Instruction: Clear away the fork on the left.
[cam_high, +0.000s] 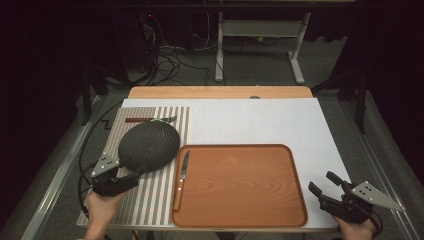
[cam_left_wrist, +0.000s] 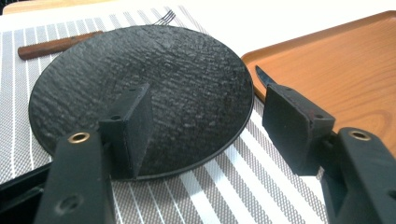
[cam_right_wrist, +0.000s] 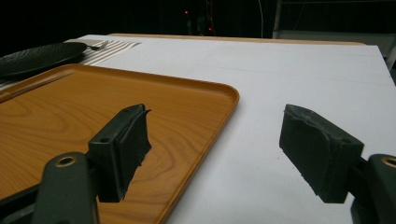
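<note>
Left gripper (cam_left_wrist: 205, 130) is gaping over the plate (cam_left_wrist: 154, 88) rim — one finger (cam_left_wrist: 133, 126) hiding its near edge; right gripper (cam_right_wrist: 224, 154) is gaping too — holding nothing.

The left claw (cam_high: 131, 176) is held low in the person's left hand (cam_high: 102, 207), jaws spread wide and pointing forward and to the right. The right claw (cam_high: 324, 184) sits in the right hand (cam_high: 356, 225), jaws also parted, angled forward and left.
</note>
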